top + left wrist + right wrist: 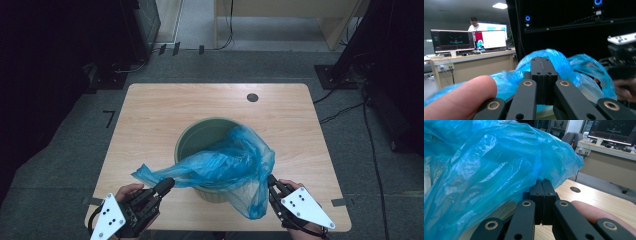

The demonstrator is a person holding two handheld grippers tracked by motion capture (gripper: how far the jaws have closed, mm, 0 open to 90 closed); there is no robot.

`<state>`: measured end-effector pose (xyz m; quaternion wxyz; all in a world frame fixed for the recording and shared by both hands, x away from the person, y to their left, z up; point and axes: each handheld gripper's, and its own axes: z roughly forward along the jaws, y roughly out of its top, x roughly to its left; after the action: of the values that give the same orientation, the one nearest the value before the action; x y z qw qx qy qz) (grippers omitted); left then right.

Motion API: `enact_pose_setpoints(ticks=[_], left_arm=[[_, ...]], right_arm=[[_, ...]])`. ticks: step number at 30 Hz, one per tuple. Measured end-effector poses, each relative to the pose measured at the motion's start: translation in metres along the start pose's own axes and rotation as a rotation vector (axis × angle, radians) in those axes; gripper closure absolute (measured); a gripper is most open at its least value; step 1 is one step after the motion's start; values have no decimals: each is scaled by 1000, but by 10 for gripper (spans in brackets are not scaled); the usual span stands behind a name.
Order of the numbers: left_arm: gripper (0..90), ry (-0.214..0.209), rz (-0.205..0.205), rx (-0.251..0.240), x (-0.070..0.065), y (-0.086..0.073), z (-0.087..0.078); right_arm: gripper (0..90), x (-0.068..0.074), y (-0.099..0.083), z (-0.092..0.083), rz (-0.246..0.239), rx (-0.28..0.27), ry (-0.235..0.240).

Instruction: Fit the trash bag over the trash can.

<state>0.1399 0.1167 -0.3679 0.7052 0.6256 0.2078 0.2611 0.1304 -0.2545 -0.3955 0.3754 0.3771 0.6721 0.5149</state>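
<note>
I'm partway through fitting the blue bag into the green bin at the middle of the table; the bag lies bunched over the bin's near rim. Both the left gripper and the right gripper have their jaws pressed together on the plastic, I think pinching its edges. Next I need to spread the mouth apart and draw it over the rim. The high view gives that layout; the right gripper view shows film caught at the tips.
</note>
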Motion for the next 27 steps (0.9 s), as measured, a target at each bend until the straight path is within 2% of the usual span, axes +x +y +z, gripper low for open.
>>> enact_pose_setpoints(ticks=[4, 5, 6, 8, 9, 10, 11, 12, 13, 14, 16, 19, 22, 24, 26, 27], left_arm=[[900, 25, -52, -13, 8, -1, -3], [900, 40, -54, -10, 9, -2, -3], [900, 44, -53, -7, 9, -2, -3], [892, 44, -44, 2, 6, -3, -3], [837, 39, -38, 6, 3, -3, -2], [759, 29, -31, 13, 1, -3, -1], [706, -1, -25, 24, -2, -3, -1], [642, -57, -25, 30, -8, -4, 0], [593, -88, -24, 39, -12, -4, 1], [563, -121, 0, 60, -21, -6, 3], [489, -156, 77, 105, -36, -11, 7], [405, -170, 199, 172, -51, -21, 13], [344, -130, 289, 221, -58, -31, 17], [360, -73, 327, 247, -58, -35, 20], [481, -36, 340, 264, -56, -37, 22], [563, -24, 332, 269, -55, -37, 22]], right_arm=[[900, -3, 0, 0, 10, 7, -15], [900, -6, -1, 0, 26, 1, -8], [894, -9, -1, -2, 50, -10, 6], [888, -12, 0, -3, 66, -21, 13], [888, -13, 0, -4, 66, -23, 11], [888, -13, 0, -5, 66, -23, 10], [888, -13, 0, -5, 71, -22, 11], [889, -12, 1, -6, 73, -24, 13], [889, -12, 1, -6, 73, -28, 15], [889, -11, 1, -6, 74, -28, 16], [888, -10, 2, -7, 75, -34, 19], [888, -9, 3, -8, 87, -42, 30], [888, -10, 7, -11, 116, -53, 49], [888, -11, 10, -13, 123, -63, 53], [888, -12, 11, -14, 121, -70, 53], [888, -12, 11, -15, 121, -72, 52]])
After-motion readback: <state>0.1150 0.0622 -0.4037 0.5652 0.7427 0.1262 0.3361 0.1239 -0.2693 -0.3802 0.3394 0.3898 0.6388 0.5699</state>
